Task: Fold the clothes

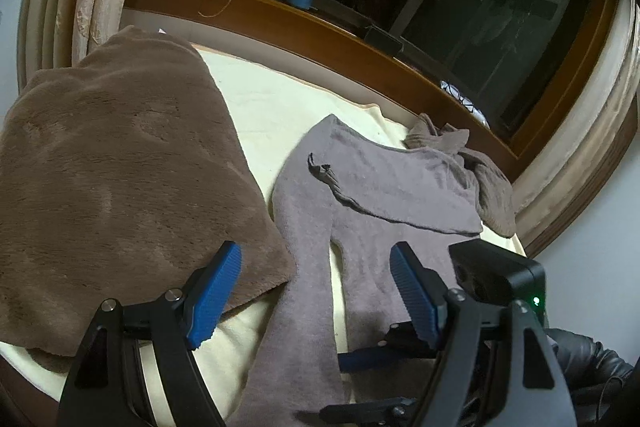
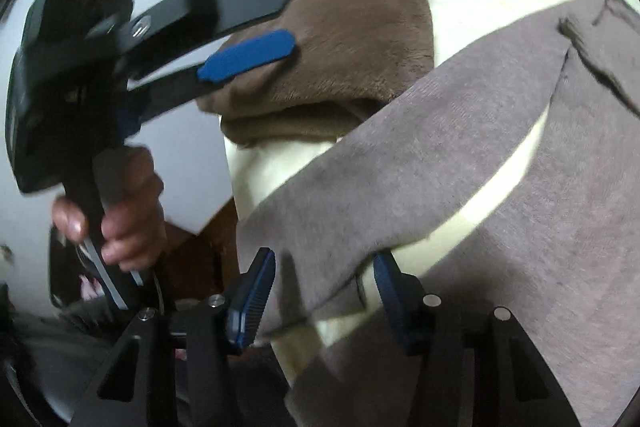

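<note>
A grey-mauve fleecy pair of trousers (image 1: 360,195) lies spread on a cream padded surface (image 1: 256,99), waist toward the upper right of the left wrist frame, its two legs running down toward the lower centre; long axis from upper right to lower left. A brown plush folded blanket (image 1: 112,163) lies just beside it, filling the left of that frame. The left gripper (image 1: 316,291) stands spread and empty above the near part of the legs, one blue pad over the blanket's edge, the other over the right leg. In the right wrist view the right gripper (image 2: 324,291) straddles the hem end of one trouser leg (image 2: 304,291), jaws half closed with the cloth between them; whether the pads already press on it cannot be told, the frame being blurred. A hand (image 2: 128,215) grips the left tool's handle at centre left of that view. Judged: the right gripper is the nearer to the hem; the coming fold would carry that hem along the long axis toward the waist.
</note>
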`<state>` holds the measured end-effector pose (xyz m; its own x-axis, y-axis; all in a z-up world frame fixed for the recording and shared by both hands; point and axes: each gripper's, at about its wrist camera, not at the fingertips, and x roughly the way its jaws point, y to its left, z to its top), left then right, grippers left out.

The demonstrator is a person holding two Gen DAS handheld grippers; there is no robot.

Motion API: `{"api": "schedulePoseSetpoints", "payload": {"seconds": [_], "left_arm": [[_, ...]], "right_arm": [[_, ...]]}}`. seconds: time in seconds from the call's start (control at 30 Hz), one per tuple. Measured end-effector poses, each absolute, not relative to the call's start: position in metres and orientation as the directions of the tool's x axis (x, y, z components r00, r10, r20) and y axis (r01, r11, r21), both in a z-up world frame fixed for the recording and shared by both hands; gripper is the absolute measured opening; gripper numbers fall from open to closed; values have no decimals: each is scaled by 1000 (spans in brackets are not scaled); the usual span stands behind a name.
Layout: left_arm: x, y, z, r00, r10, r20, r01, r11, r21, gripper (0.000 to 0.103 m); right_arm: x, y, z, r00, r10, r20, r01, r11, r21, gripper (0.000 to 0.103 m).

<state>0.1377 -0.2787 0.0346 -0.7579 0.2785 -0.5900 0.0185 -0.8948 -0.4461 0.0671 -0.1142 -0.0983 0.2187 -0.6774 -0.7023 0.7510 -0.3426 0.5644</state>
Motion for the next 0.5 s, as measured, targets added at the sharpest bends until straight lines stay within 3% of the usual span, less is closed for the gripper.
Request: {"api": "schedulePoseSetpoints", "payload": {"seconds": [0.1, 0.13, 0.23, 0.5], "left_arm": [[139, -284, 36, -766, 281, -578, 21, -888, -459, 80], [139, -285, 37, -768, 279, -576, 22, -888, -459, 80], [142, -290, 38, -775, 272, -570, 26, -888, -459, 80], [140, -297, 43, -786, 256, -562, 43, -886, -463, 81]], "right_arm": [[66, -124, -102, 224, -691, -687, 730, -348, 588, 51], [67, -126, -102, 215, -689, -692, 734, -353, 580, 38], [70, -134, -107, 176, -678, -714, 749, -378, 544, 18], [71, -126, -53, 100, -768, -633, 807, -309, 503, 14]]}}
